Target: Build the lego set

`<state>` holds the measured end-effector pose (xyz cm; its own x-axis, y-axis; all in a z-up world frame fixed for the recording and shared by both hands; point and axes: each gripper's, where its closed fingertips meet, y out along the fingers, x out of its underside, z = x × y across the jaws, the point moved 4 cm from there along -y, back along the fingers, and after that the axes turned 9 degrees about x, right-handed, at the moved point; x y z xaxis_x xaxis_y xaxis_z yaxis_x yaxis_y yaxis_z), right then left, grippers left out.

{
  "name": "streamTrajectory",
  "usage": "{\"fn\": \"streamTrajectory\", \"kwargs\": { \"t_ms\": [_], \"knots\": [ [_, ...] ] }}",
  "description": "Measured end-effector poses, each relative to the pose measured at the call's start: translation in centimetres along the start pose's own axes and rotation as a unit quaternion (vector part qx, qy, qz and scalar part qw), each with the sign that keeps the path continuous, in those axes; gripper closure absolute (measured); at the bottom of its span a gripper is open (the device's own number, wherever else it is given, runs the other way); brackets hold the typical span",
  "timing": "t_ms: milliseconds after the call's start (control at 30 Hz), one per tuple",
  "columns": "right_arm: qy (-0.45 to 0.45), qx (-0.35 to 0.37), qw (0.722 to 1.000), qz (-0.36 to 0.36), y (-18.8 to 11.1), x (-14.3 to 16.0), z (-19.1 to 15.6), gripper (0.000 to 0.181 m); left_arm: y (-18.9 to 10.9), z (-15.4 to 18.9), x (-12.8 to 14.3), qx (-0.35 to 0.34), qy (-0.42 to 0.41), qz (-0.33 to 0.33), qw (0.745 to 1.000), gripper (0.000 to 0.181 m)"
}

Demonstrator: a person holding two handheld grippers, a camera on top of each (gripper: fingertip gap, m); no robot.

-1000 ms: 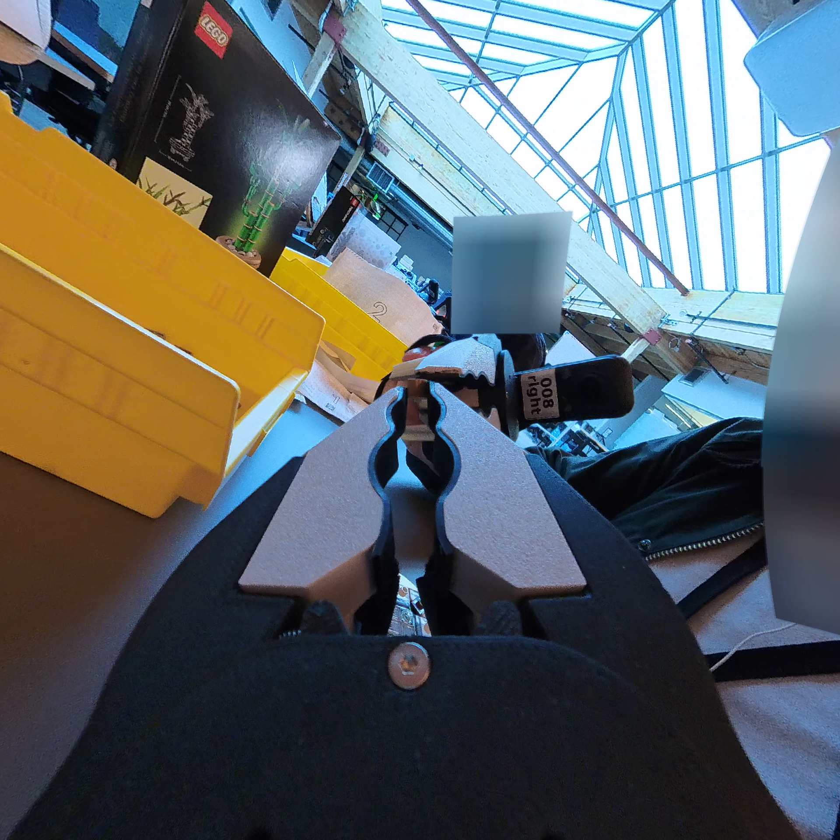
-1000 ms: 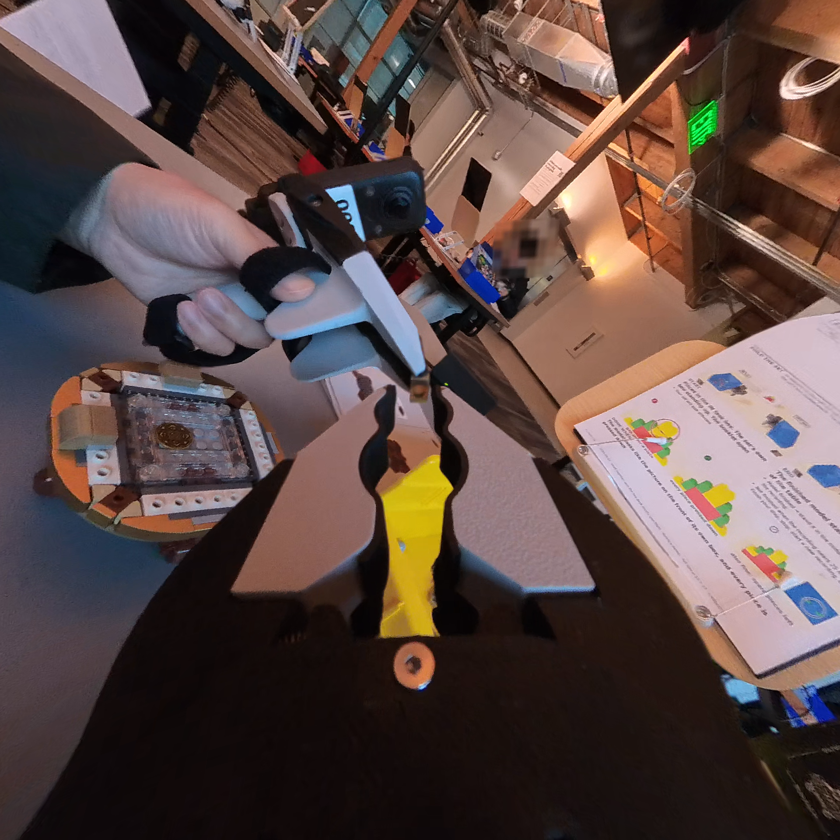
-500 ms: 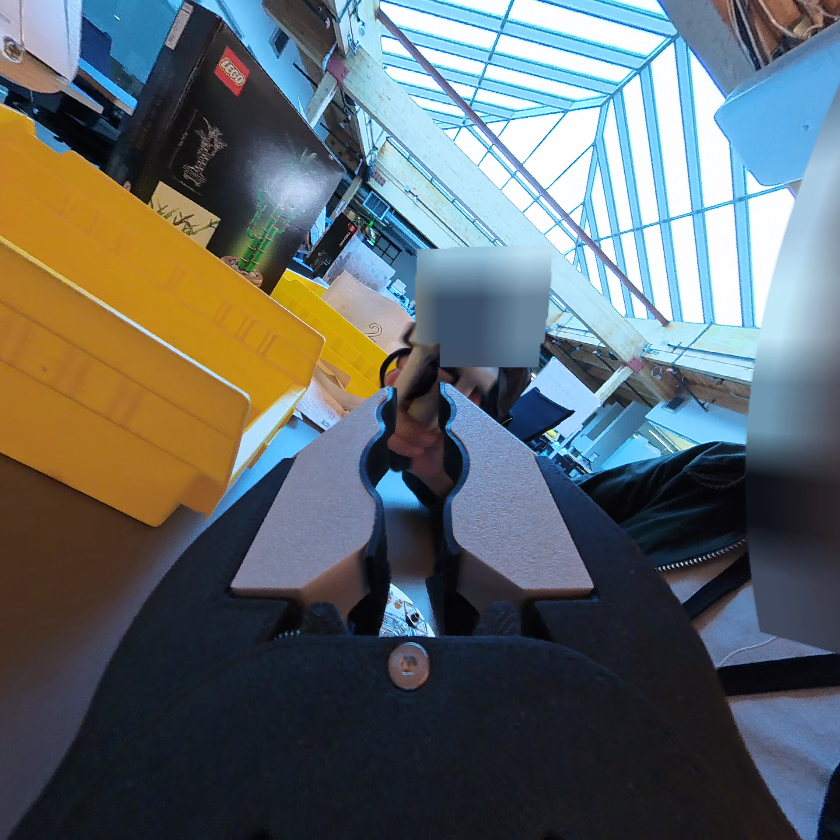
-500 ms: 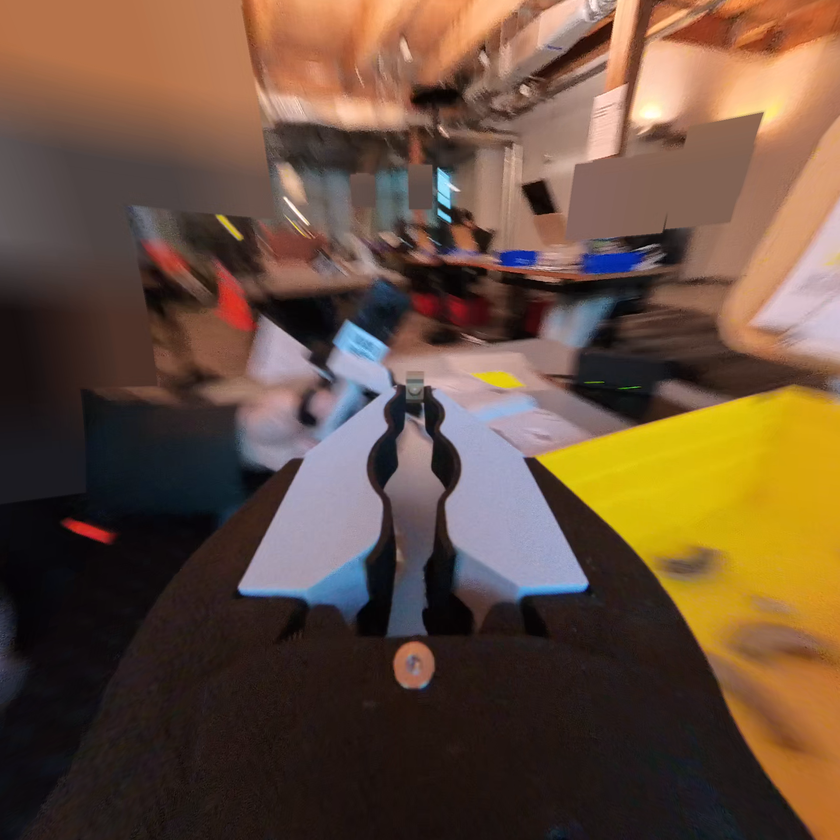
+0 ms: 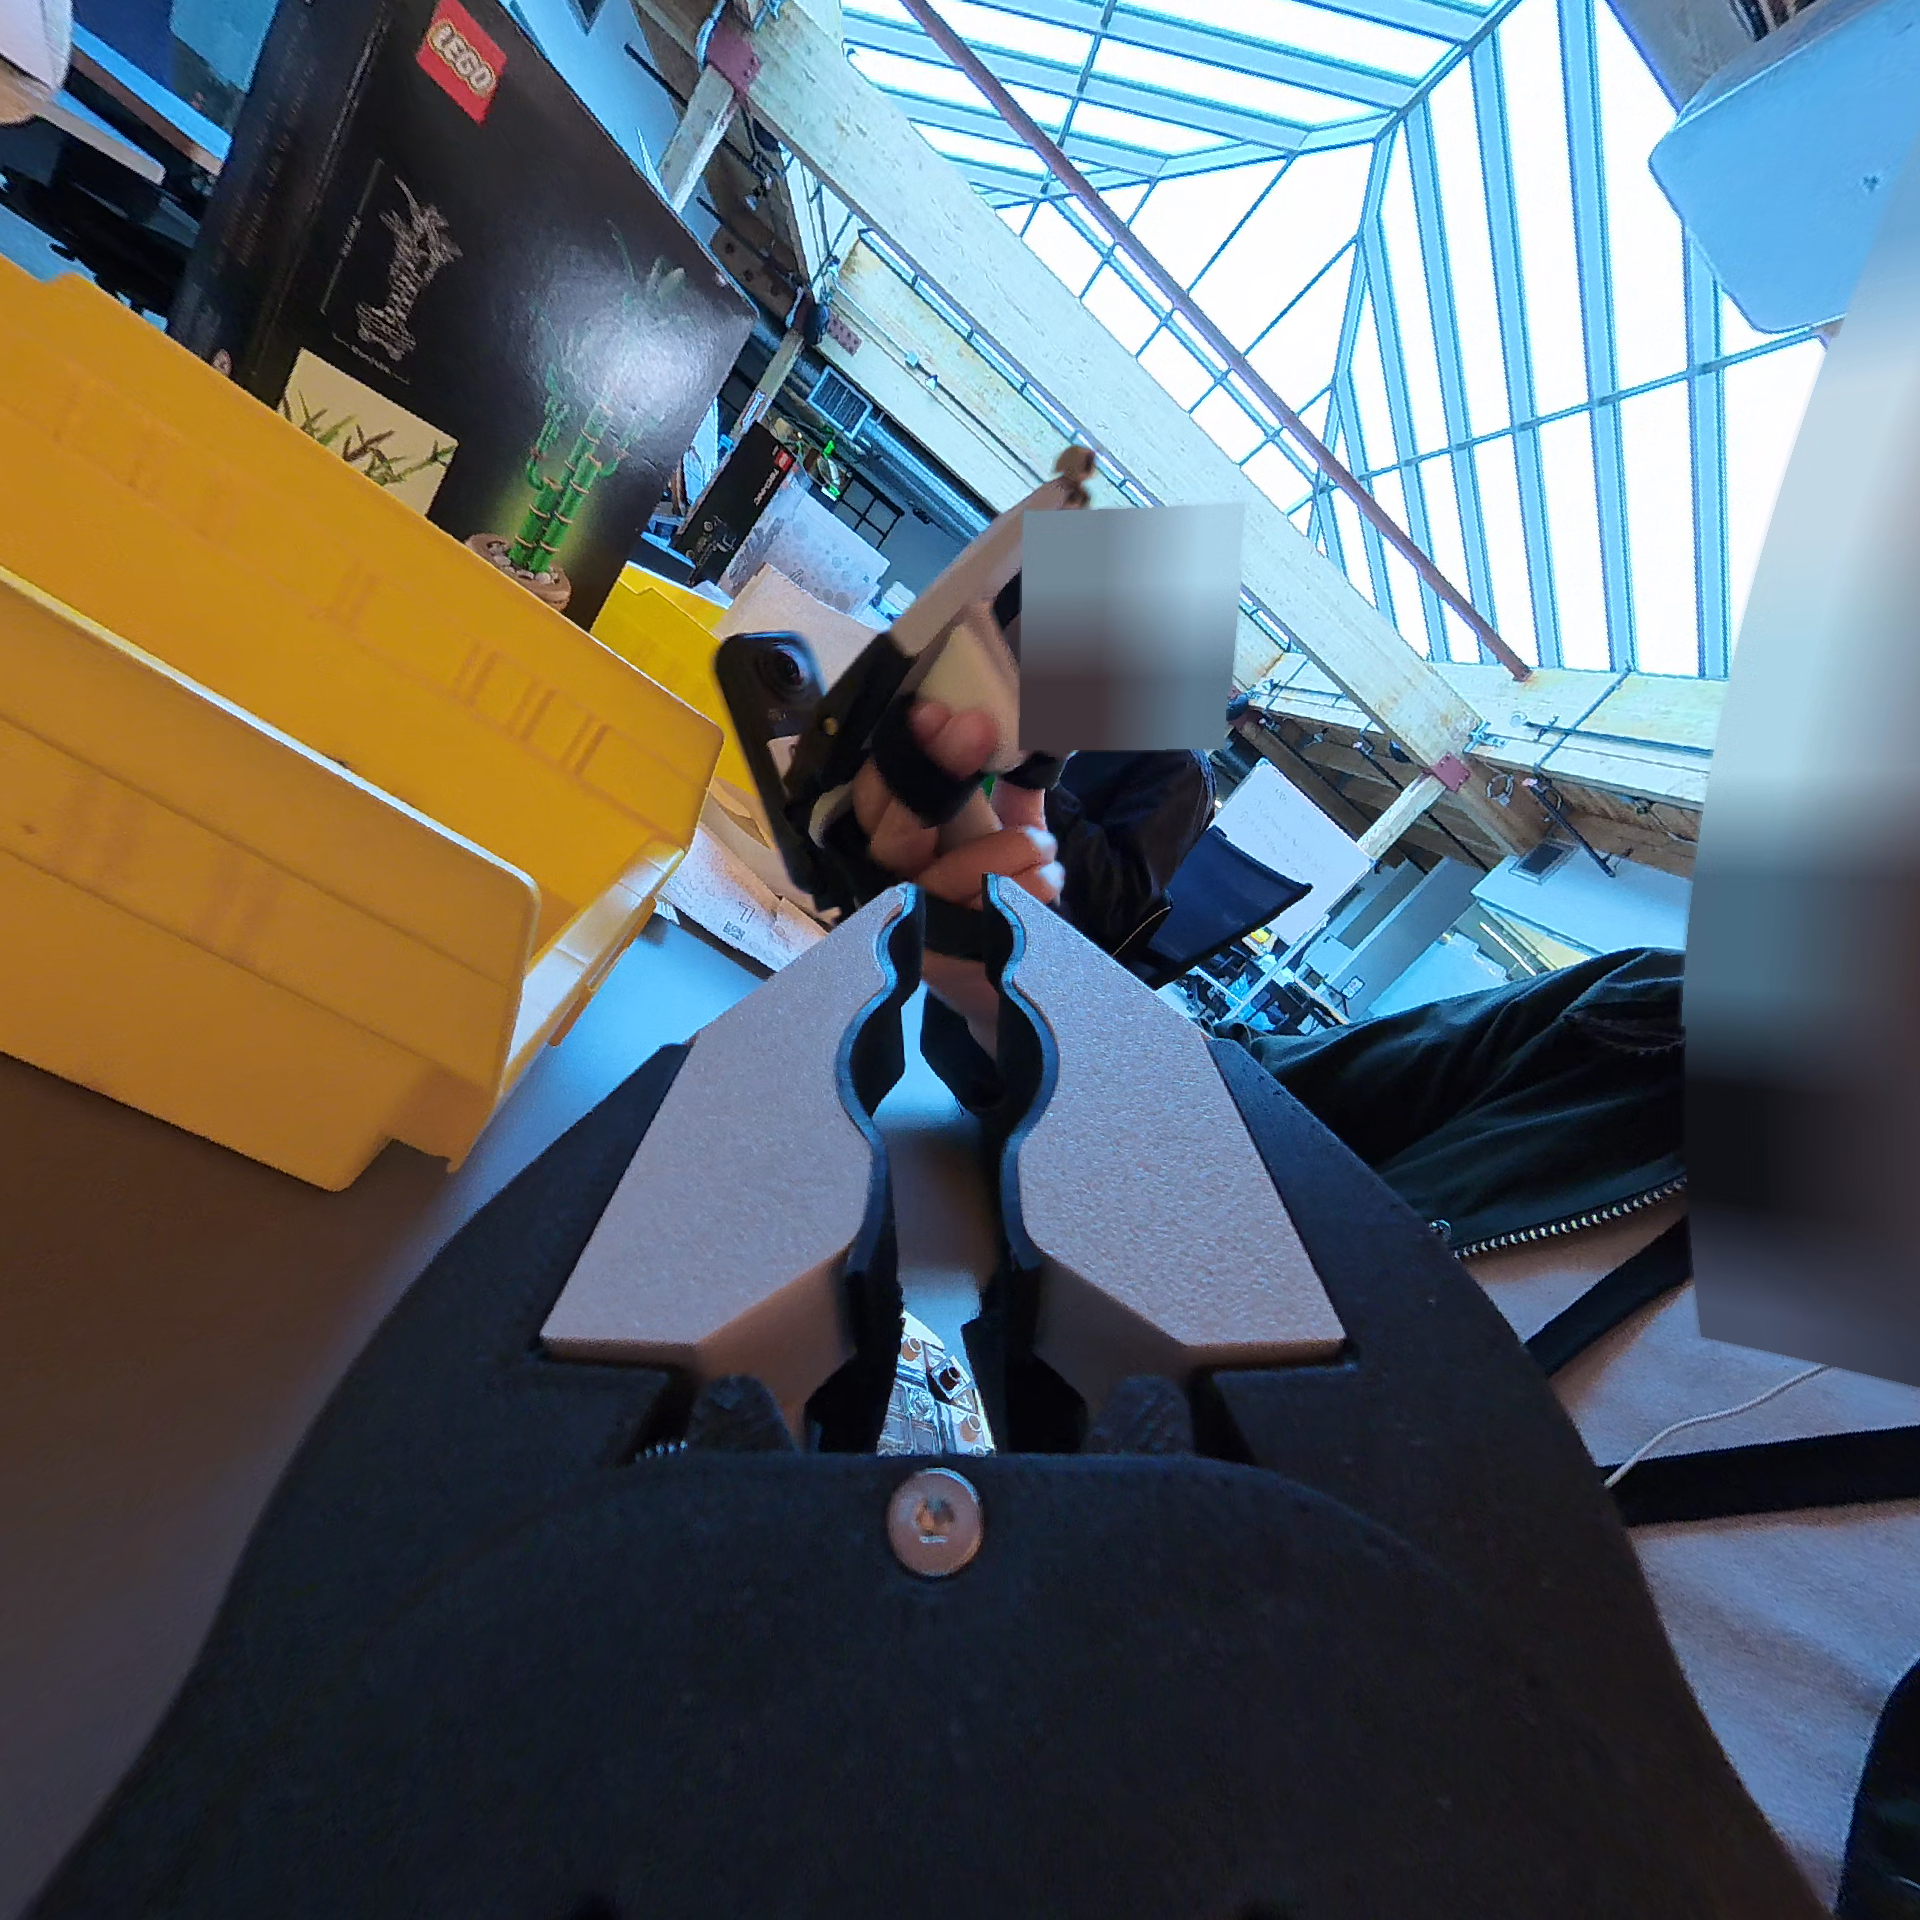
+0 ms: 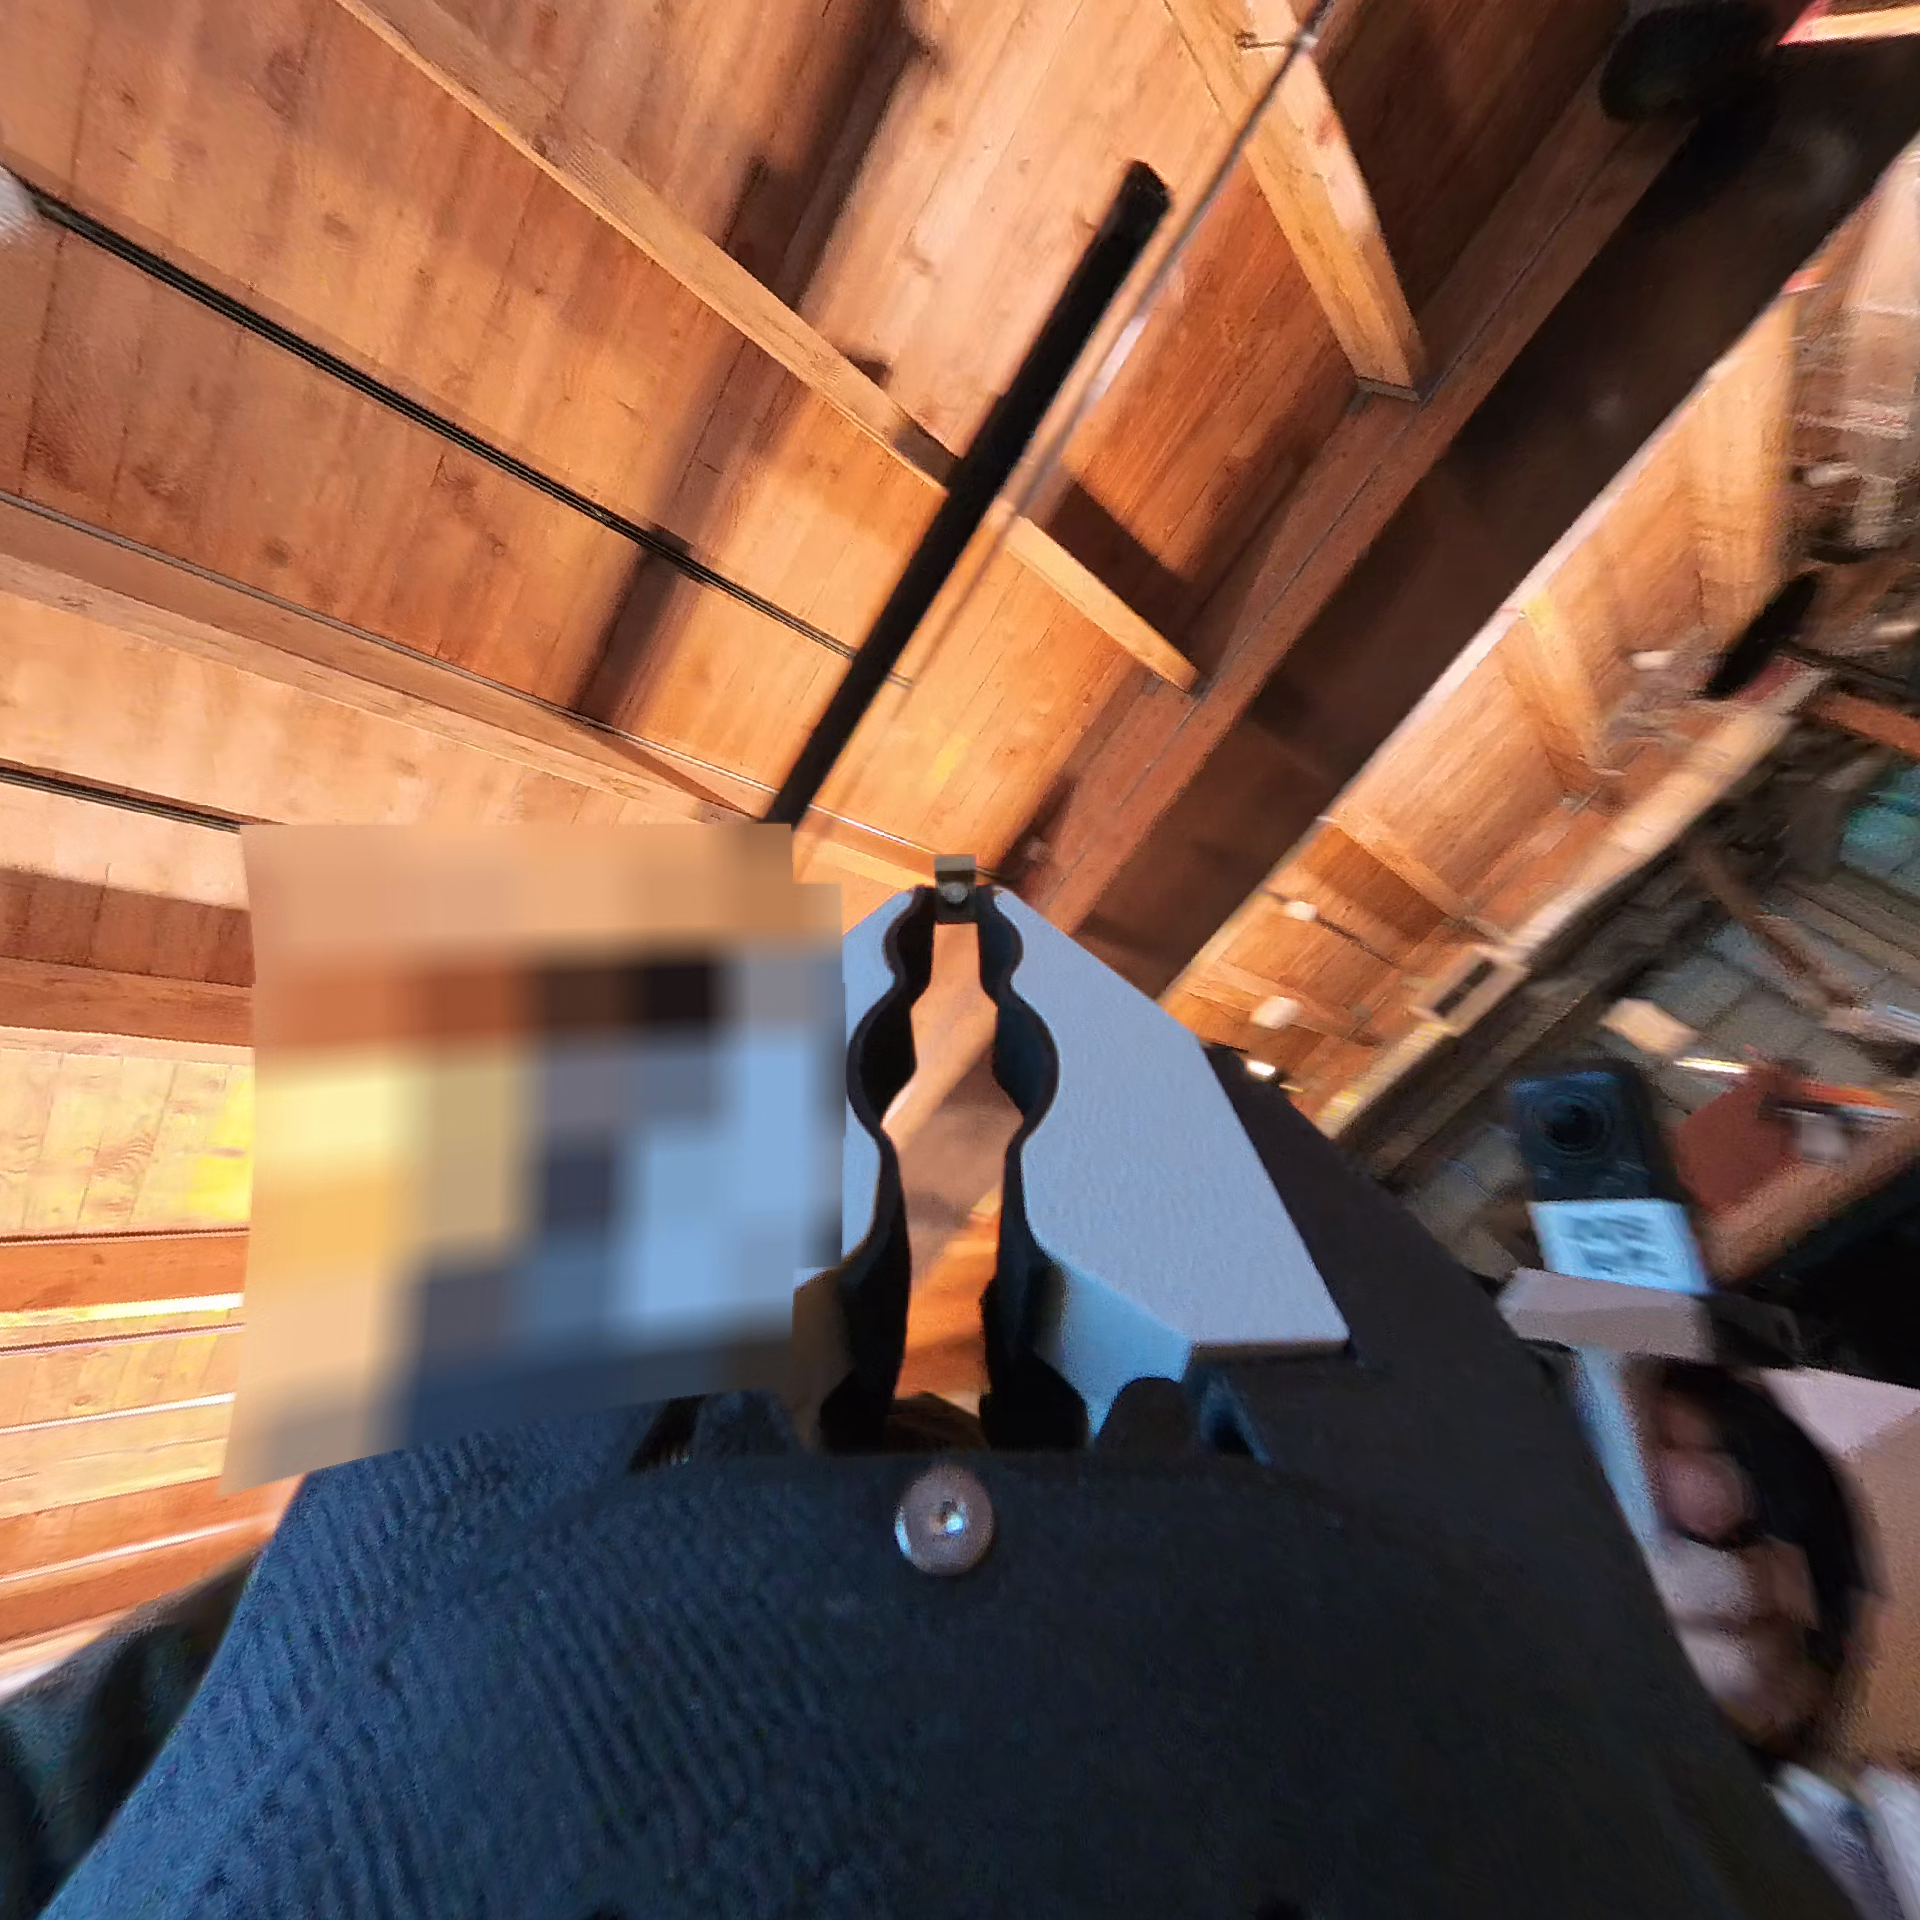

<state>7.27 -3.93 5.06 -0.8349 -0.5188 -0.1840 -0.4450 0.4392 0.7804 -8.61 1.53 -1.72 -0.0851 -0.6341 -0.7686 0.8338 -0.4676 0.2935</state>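
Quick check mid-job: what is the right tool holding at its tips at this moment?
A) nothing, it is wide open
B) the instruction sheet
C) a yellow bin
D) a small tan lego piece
D: in the right wrist view the right tool is pinched on a small tan lego piece at its very tips, pointed up toward the wooden ceiling.

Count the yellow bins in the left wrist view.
3: the nearest yellow bin at the left, a second behind it, a third farther back, mostly hidden beside the black box. Others may be out of view.
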Motion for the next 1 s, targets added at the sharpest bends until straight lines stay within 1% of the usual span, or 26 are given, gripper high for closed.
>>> {"fn": "streamTrajectory", "kwargs": {
  "t_ms": [33, 67, 100, 133, 167, 200, 233, 267, 300, 333, 367, 400, 433, 500, 533, 567, 600, 633, 667, 700, 733, 767, 833, 900, 967, 1000],
  "knots": [
    [-0.046, 0.047, 0.998, -0.007, 0.0, 0.1, 0.7, 0.177, -0.1, 0.0, -0.1, -0.001, 0.001, 0.001, 1.0, 0.173],
    [-0.121, 0.121, 0.985, -0.021, -0.1, 0.1, 1.9, 0.177, -0.2, 0.1, -0.2, -0.001, 0.003, 0.003, 1.0, 0.173],
    [-0.212, 0.213, 0.953, -0.047, -0.6, 0.0, 3.4, 0.177, -0.3, 0.1, -0.4, -0.003, 0.005, 0.005, 1.0, 0.173],
    [-0.309, 0.316, 0.894, -0.078, -1.4, -0.4, 5.0, 0.177, -0.4, 0.1, -0.5, -0.005, 0.007, 0.006, 1.0, 0.173],
    [-0.404, 0.408, 0.812, -0.103, -2.5, -1.3, 6.1, 0.176, -0.5, 0.1, -0.6, -0.006, 0.008, 0.008, 1.0, 0.173],
    [-0.482, 0.471, 0.729, -0.118, -3.3, -2.2, 6.6, 0.176, -0.6, 0.1, -0.7, -0.007, 0.009, 0.01, 1.0, 0.173],
    [-0.536, 0.51, 0.66, -0.131, -3.8, -2.7, 6.8, 0.176, -0.6, 0.1, -0.8, -0.007, 0.008, 0.011, 1.0, 0.173],
    [-0.564, 0.538, 0.608, -0.151, -4.1, -2.8, 7.2, 0.176, -0.7, 0.1, -0.8, -0.007, 0.008, 0.012, 1.0, 0.173],
    [-0.574, 0.563, 0.568, -0.174, -4.5, -2.7, 7.9, 0.176, -0.7, 0.1, -0.8, -0.008, 0.007, 0.011, 1.0, 0.173],
    [-0.578, 0.583, 0.538, -0.192, -5.0, -2.6, 8.6, 0.175, -0.7, 0.0, -0.8, -0.009, 0.006, 0.011, 1.0, 0.173],
    [-0.582, 0.595, 0.516, -0.204, -5.4, -2.5, 9.2, 0.165, -0.8, 0.0, -0.8, -0.009, 0.005, 0.01, 1.0, 0.173],
    [-0.585, 0.599, 0.505, -0.209, -5.6, -2.5, 9.5, 0.154, -0.8, 0.0, -0.8, -0.01, 0.005, 0.009, 1.0, 0.173],
    [-0.585, 0.599, 0.504, -0.21, -5.6, -2.5, 9.5, 0.152, -0.8, 0.0, -0.8, -0.012, 0.007, 0.007, 1.0, 0.173],
    [-0.58, 0.6, 0.518, -0.19, -5.5, -2.9, 8.9, 0.149, -1.0, 0.0, -0.9, -0.02, 0.018, 0.0, 1.0, 0.173],
    [-0.576, 0.595, 0.531, -0.18, -5.3, -3.1, 8.5, 0.149, -1.2, 0.0, -1.0, -0.027, 0.027, -0.006, 0.999, 0.173],
    [-0.574, 0.58, 0.552, -0.171, -4.9, -3.0, 7.9, 0.149, -1.3, 0.0, -1.1, -0.035, 0.037, -0.012, 0.999, 0.173],
    [-0.574, 0.548, 0.584, -0.172, -4.2, -2.5, 7.5, 0.151, -1.5, 0.0, -1.3, -0.046, 0.048, -0.02, 0.998, 0.173],
    [-0.57, 0.506, 0.619, -0.187, -3.2, -1.4, 7.2, 0.151, -1.8, -0.1, -1.4, -0.058, 0.058, -0.027, 0.996, 0.173],
    [-0.563, 0.466, 0.649, -0.21, -2.4, -0.1, 7.0, 0.152, -2.1, -0.4, -1.4, -0.075, 0.068, -0.036, 0.994, 0.173],
    [-0.554, 0.425, 0.673, -0.242, -1.8, 1.5, 7.1, 0.152, -2.5, -0.7, -1.4, -0.095, 0.076, -0.046, 0.991, 0.172],
    [-0.542, 0.389, 0.689, -0.283, -1.4, 3.3, 7.3, 0.152, -2.8, -1.1, -1.3, -0.115, 0.081, -0.061, 0.988, 0.172],
    [-0.526, 0.366, 0.692, -0.334, -1.5, 5.2, 7.9, 0.152, -3.3, -1.5, -1.1, -0.133, 0.083, -0.08, 0.984, 0.172],
    [-0.485, 0.348, 0.681, -0.425, -2.5, 8.1, 9.5, 0.152, -4.2, -2.6, -0.3, -0.174, 0.084, -0.126, 0.973, 0.172],
    [-0.457, 0.356, 0.661, -0.477, -3.6, 9.7, 10.9, 0.152, -5.1, -3.4, 0.5, -0.2, 0.082, -0.166, 0.962, 0.171],
    [-0.434, 0.364, 0.643, -0.516, -4.6, 10.6, 11.8, 0.152, -5.5, -3.8, 1.2, -0.205, 0.071, -0.191, 0.957, 0.171],
    [-0.428, 0.363, 0.641, -0.524, -4.8, 10.8, 11.9, 0.152, -5.5, -3.9, 1.5, -0.201, 0.063, -0.195, 0.958, 0.17]
  ]
}}
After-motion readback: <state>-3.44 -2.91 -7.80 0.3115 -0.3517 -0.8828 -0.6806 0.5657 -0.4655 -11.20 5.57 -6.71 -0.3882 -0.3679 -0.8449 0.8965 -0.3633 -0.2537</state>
